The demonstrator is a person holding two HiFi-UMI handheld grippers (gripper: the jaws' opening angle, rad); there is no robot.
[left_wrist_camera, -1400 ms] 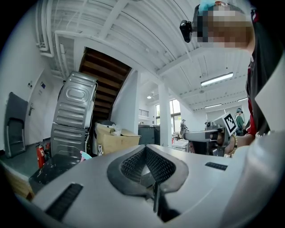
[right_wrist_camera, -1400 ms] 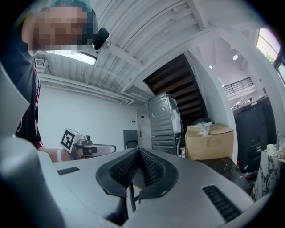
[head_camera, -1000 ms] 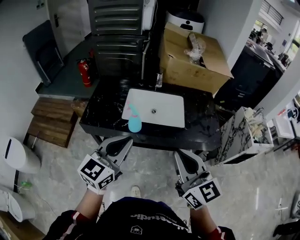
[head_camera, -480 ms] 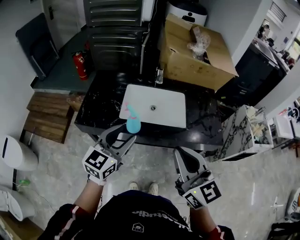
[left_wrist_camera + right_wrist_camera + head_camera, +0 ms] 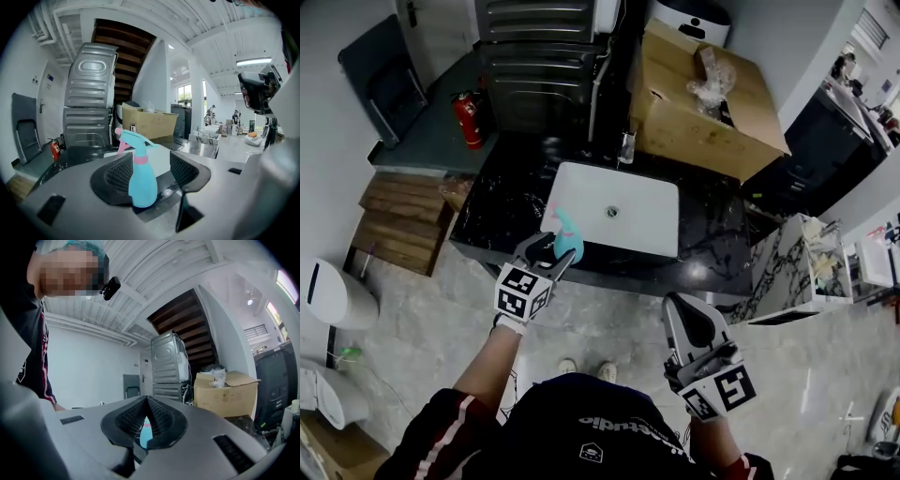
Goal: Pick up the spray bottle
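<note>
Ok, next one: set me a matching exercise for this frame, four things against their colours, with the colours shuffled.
Things:
1. spray bottle
2. extinguisher
3. box
4. sink

Colours:
A. white
B. brown
C. teal with a pink head
D. red

Pairs: 1-C, 2-D, 3-B, 4-A
</note>
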